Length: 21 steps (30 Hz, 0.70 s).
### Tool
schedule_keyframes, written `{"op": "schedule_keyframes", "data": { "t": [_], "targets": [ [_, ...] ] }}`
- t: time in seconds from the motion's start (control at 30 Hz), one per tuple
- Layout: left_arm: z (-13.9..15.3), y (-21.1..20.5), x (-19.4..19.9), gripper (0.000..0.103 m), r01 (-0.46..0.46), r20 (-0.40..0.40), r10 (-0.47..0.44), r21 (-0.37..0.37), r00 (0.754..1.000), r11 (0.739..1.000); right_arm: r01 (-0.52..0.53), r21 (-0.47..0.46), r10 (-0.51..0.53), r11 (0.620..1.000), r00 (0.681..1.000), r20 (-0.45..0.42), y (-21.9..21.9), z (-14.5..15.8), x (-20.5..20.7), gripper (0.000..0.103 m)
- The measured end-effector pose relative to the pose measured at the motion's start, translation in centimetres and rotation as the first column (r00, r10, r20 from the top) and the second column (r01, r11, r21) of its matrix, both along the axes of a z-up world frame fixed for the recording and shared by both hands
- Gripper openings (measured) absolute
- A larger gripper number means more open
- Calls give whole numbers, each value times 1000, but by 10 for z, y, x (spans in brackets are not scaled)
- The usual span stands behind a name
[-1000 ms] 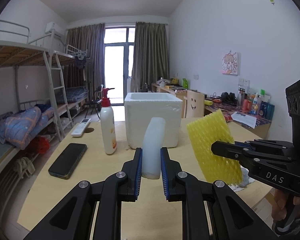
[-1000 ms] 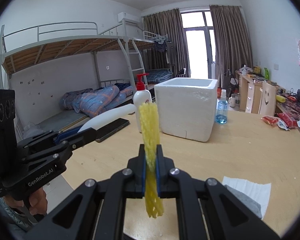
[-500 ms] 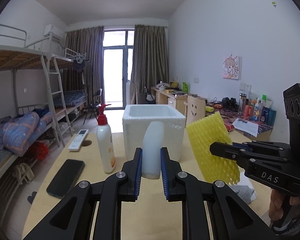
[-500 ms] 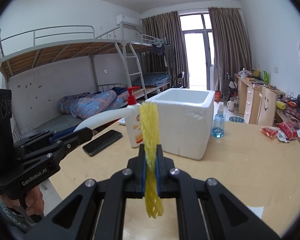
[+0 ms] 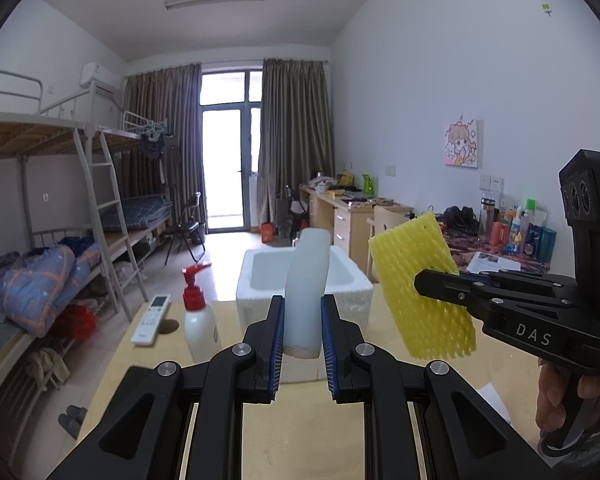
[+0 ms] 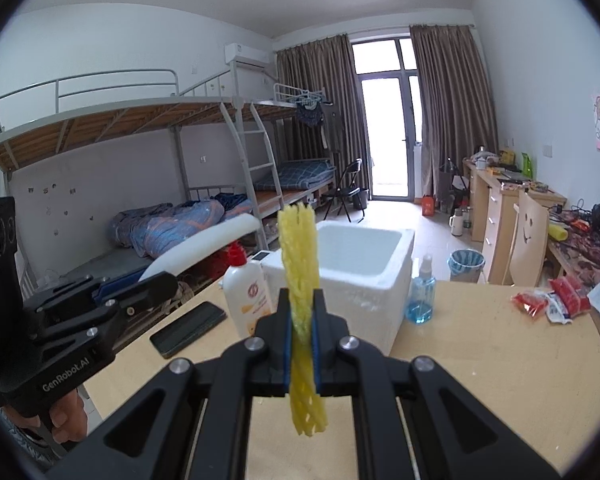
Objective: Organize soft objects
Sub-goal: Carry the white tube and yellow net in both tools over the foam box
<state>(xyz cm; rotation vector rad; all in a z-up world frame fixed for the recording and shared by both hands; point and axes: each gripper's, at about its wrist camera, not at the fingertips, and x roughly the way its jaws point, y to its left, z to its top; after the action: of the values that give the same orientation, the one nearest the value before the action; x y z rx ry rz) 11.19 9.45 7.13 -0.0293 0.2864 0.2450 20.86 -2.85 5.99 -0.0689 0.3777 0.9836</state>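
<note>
Two grippers are holding items above the table [image 6: 500, 360]. Left gripper [image 5: 299, 336] is clenching white foam [image 5: 305, 280]; right gripper [image 6: 300, 336] is clamping yellow netting [image 6: 300, 264], box [image 6: 364, 276] at twelve o'clock.

my left gripper [image 5: 300, 334] clamps white foam strip [image 5: 306, 288] upright | right gripper [image 5: 440, 286] pinches yellow foam net [image 5: 420, 280] | foam box [image 5: 300, 276] behind

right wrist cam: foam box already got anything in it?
No. The white foam box shows a bare interior, while the yellow foam net sits clamped in the right claw.
</note>
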Motion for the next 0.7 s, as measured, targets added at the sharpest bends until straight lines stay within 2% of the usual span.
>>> {"op": "schedule_keyframes", "data": {
  "t": [0.1,0.33,0.7],
  "targets": [
    [7,0,8,19,21,0,-21,-12,1000,1000,5,-7,-5,1000,1000,0,3,3,6,10],
    [17,1,26,19,10,16,-10,28,1000,1000,11,-2,-11,1000,1000,11,10,12,14,10],
    [24,18,59,19,12,-22,-12,21,1000,1000,-3,-22,3,1000,1000,6,30,24,41,10]
  ]
}}
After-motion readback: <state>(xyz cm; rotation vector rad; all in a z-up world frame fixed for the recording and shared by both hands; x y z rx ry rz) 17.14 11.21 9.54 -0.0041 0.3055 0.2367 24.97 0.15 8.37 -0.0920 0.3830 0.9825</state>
